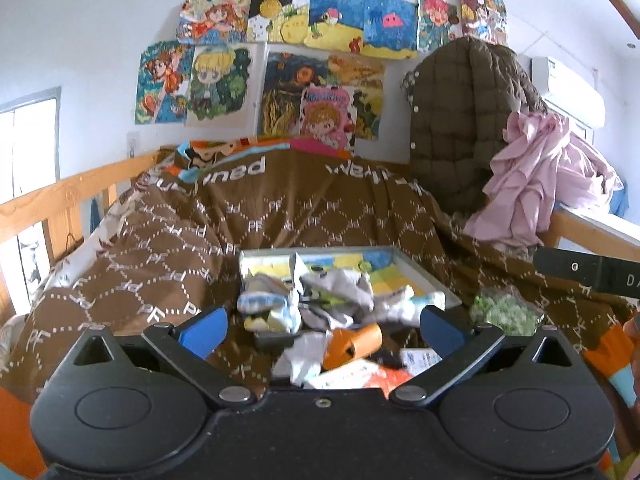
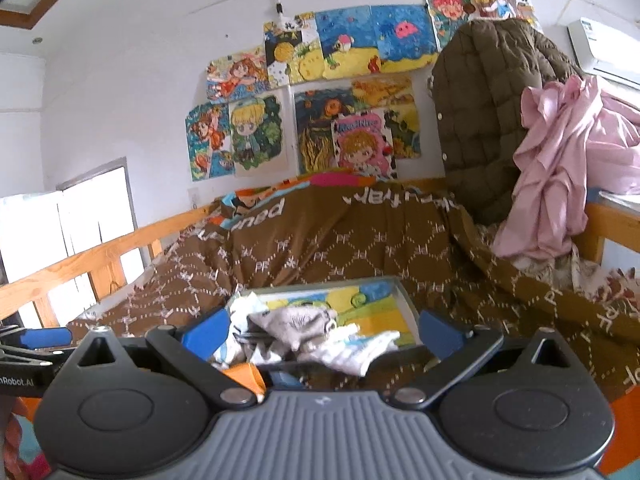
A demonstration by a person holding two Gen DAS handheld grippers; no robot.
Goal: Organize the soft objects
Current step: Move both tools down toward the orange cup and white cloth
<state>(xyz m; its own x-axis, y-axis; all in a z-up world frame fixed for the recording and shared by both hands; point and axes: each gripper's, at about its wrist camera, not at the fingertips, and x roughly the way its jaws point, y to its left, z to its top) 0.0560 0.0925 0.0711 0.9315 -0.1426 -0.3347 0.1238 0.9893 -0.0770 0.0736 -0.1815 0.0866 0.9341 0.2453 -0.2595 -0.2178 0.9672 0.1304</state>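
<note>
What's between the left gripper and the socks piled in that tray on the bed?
Nothing visible blocks it. The left gripper is open and points at the socks in the tray. An orange item and loose white pieces lie on the blanket just before the tray, below the gripper's line.

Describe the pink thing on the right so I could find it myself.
Start at the bed's brown patterned blanket and follow it to the right-hand wooden rail. A crumpled pink cloth is heaped over it, beside the quilted brown jacket; it alone is pale, plain pink.
</note>
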